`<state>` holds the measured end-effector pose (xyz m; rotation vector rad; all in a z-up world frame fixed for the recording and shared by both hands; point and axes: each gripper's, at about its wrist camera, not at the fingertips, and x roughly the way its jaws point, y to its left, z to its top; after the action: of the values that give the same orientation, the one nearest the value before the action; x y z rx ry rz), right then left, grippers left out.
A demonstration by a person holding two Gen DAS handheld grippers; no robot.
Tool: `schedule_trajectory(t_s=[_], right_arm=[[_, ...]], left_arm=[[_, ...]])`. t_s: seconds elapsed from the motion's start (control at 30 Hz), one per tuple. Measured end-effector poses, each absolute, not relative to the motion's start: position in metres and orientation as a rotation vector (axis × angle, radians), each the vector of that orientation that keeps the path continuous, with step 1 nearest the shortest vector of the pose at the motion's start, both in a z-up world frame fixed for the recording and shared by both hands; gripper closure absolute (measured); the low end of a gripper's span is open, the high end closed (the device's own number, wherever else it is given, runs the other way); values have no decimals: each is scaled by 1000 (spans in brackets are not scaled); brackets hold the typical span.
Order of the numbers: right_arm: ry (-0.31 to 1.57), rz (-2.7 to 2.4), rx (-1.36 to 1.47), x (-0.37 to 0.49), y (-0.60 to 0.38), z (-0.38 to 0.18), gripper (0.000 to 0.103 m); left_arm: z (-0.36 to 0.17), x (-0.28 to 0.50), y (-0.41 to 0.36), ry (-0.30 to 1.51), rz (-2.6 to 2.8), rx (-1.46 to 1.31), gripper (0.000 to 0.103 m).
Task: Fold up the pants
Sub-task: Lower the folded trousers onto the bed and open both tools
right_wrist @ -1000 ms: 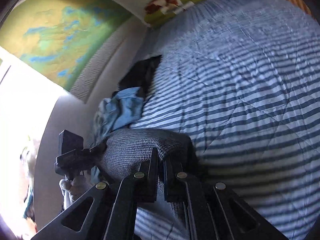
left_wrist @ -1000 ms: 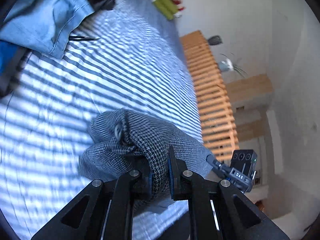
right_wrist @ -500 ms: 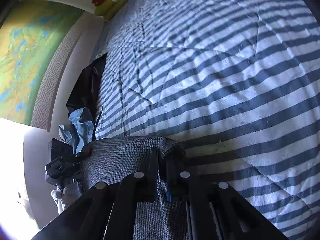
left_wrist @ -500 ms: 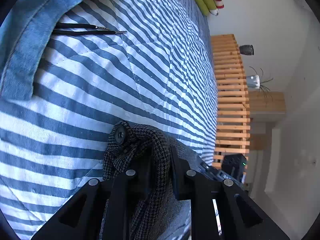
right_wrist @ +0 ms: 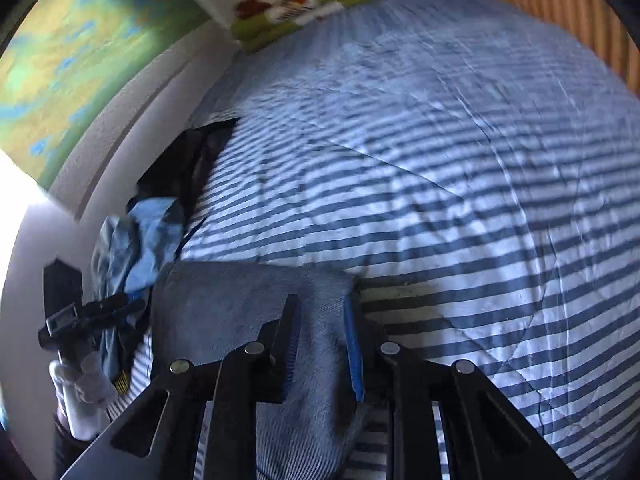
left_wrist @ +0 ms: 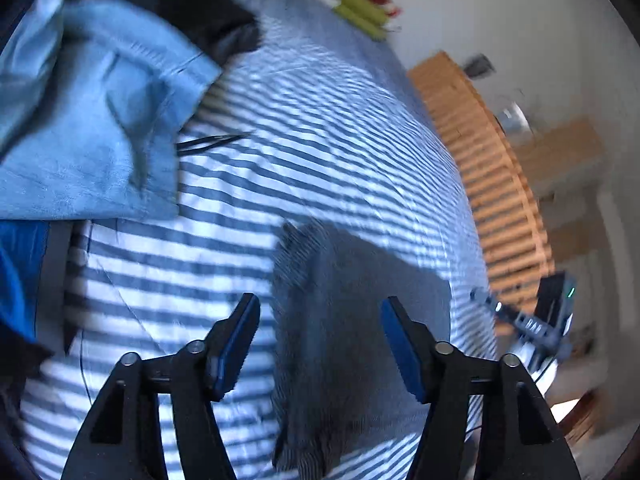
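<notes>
The grey houndstooth pants (left_wrist: 344, 320) lie folded and flat on the striped bedspread (left_wrist: 320, 140). My left gripper (left_wrist: 320, 302) hovers over their left edge. Its jaws are opening wide, the cloth lies below the gap and the pads do not touch it. In the right wrist view the pants (right_wrist: 224, 304) run under my right gripper (right_wrist: 320, 312). Its jaws are opening too, a little apart, with the cloth's right edge lying loose between the fingers (right_wrist: 354, 344). Each gripper shows in the other's view: the right gripper (left_wrist: 528, 320) and the left gripper (right_wrist: 80, 316), held by a gloved hand (right_wrist: 80, 388).
A pile of light blue jeans (left_wrist: 92, 120) and a black garment (left_wrist: 200, 20) lie to the left on the bed, with thin black wires (left_wrist: 212, 142) beside them. A green and red pillow (left_wrist: 352, 4) is at the far end. Wooden slats (left_wrist: 480, 160) border the right side.
Both grippers were shut on the bunched pants, lowered them to the bed and let go. The pants now lie flat, and both pairs of jaws have come apart and drawn back.
</notes>
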<state>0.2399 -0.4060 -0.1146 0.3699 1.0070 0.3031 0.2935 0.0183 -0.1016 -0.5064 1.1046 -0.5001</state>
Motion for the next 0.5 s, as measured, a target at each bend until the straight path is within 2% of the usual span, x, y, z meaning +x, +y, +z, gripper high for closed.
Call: schedule_trajectory(t_s=[0.07, 0.1, 0.3, 0.37, 0.43, 0.5], right_arm=[[1009, 347, 303, 231, -386, -113, 83], [1020, 365, 261, 230, -370, -116, 83], [1085, 344, 151, 260, -323, -157, 83], [1103, 312, 171, 277, -325, -168, 83], [1142, 299, 208, 289, -328, -181, 84], [1142, 296, 196, 294, -327, -186, 84]], left_arm=[[-97, 281, -1, 1087, -545, -431, 45], [-96, 278, -14, 1072, -556, -365, 51], [-127, 308, -41, 1092, -470, -239, 57], [-154, 327, -33, 1151, -436, -286, 53], [-176, 335, -23, 1190, -442, -386, 42], [-180, 335, -21, 1167, -456, -394, 41]])
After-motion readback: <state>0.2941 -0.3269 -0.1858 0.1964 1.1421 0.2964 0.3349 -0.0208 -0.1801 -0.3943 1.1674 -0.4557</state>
